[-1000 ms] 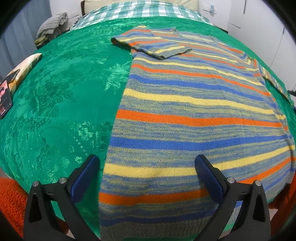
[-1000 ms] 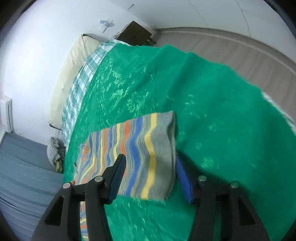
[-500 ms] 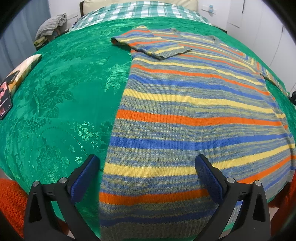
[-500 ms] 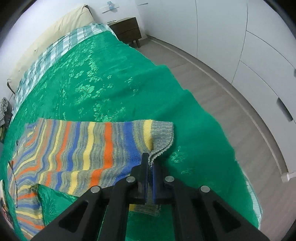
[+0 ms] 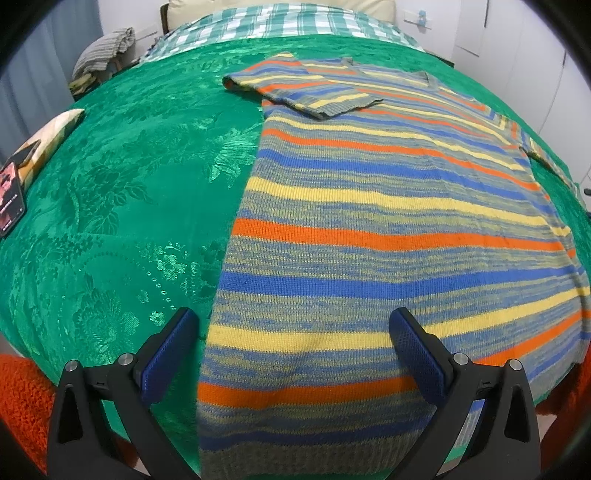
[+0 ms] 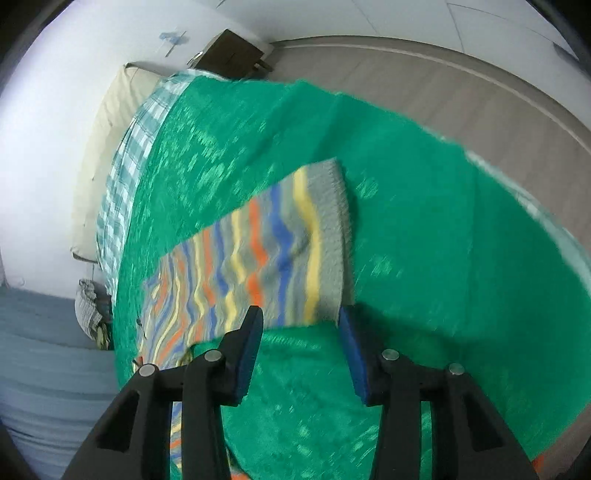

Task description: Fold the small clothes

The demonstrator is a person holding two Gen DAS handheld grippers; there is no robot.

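A striped knit sweater (image 5: pixel 388 221) in orange, blue, yellow and grey lies spread flat on a bed under a green patterned bedspread (image 5: pixel 110 192), its hem at 6 o'clock of the left wrist view and its neckline toward 12 o'clock. One short sleeve (image 5: pixel 303 88) is folded in across the chest at about 12 o'clock; the other sleeve (image 6: pixel 295 236) reaches out sideways over the bedspread and, in the right wrist view, lies from 9 o'clock toward the centre with its grey cuff at the far end. The left gripper (image 5: pixel 291 350) hangs at 6 o'clock over the hem with its jaws wide apart, one blue pad over the bedspread just beside the sweater's edge and the other over the knit, holding nothing. The right gripper (image 6: pixel 301 339) sits at 6 o'clock of its own view, at the near edge of the outstretched sleeve; its jaws have just been opening and now stand partly apart, with the cuff's near corner just ahead of the gap and neither pad pressing on it, so the sleeve lies loose on the bedspread. That view is blurred. A checked sheet (image 5: pixel 295 22) and a cream pillow (image 6: pixel 107 155) lie at the head of the bed, a phone (image 5: pixel 9 199) rests at 9 o'clock of the left wrist view near the bed's edge, and a dark nightstand (image 6: pixel 231 55) stands by the wall at 12 o'clock of the right wrist view
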